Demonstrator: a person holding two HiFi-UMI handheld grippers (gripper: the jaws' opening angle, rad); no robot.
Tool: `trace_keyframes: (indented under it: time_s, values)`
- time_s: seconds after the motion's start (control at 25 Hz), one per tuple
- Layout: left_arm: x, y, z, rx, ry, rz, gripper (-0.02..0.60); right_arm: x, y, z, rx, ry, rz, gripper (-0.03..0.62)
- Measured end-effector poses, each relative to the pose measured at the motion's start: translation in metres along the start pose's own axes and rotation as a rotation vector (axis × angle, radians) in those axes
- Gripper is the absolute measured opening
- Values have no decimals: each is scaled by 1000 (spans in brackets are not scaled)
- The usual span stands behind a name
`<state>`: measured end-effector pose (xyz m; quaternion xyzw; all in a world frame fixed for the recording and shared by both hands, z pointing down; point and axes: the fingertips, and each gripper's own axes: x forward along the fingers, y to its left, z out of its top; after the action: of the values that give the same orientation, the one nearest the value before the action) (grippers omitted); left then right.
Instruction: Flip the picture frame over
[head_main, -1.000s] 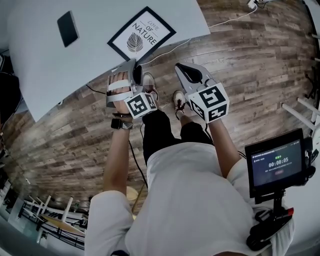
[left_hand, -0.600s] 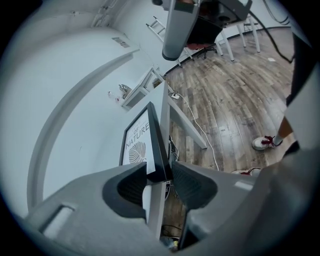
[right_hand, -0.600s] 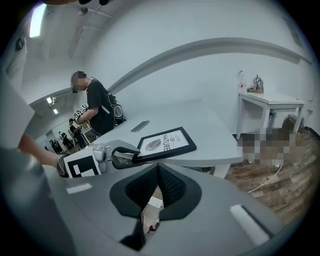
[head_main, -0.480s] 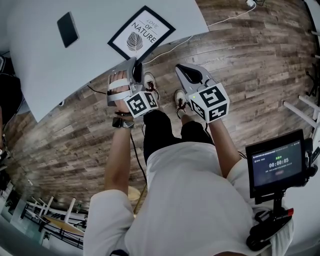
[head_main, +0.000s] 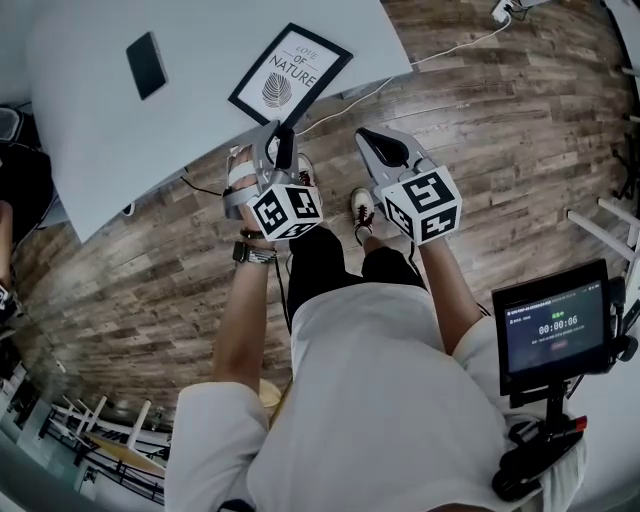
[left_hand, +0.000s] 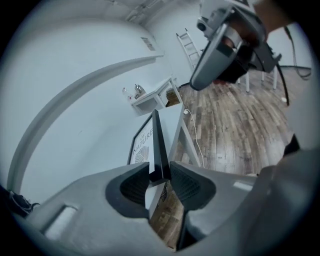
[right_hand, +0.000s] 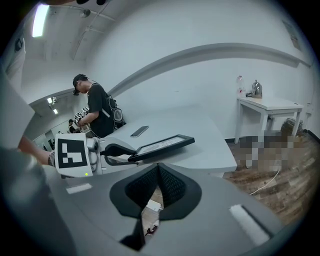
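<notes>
Jaws: closing on picture frame (head_main: 290, 75) near edge in left gripper (left_hand: 160, 176); pressed together, empty, on right gripper (right_hand: 158, 172). Grasping step; next, lift and roll.

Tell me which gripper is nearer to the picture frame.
Left. The left gripper is closing its jaws on the picture frame; the right gripper hangs apart over the floor.

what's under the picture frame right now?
Only the grey table. The picture frame sits tilted, its near corner raised between the closing jaws of the left gripper, with shadowed tabletop beneath. The frame's underside and the strip below its far edge are hidden.
</notes>
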<state>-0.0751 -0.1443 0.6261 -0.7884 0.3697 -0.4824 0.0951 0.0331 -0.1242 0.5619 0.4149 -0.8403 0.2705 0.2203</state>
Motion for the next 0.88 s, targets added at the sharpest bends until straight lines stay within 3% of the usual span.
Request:
trace_keyframes:
  time_s: [0.12, 0.36, 0.88]
  values:
    - [-2, 3, 10, -77, -17, -10, 130, -1, -3, 5, -3, -8, -6, 2]
    - [-59, 16, 58, -218, -58, 0, 123, -61, 13, 40, -26, -70, -1, 3]
    - [-58, 52, 49, -580, -118, -29, 107, -46, 5, 72, -48, -107, -17, 2]
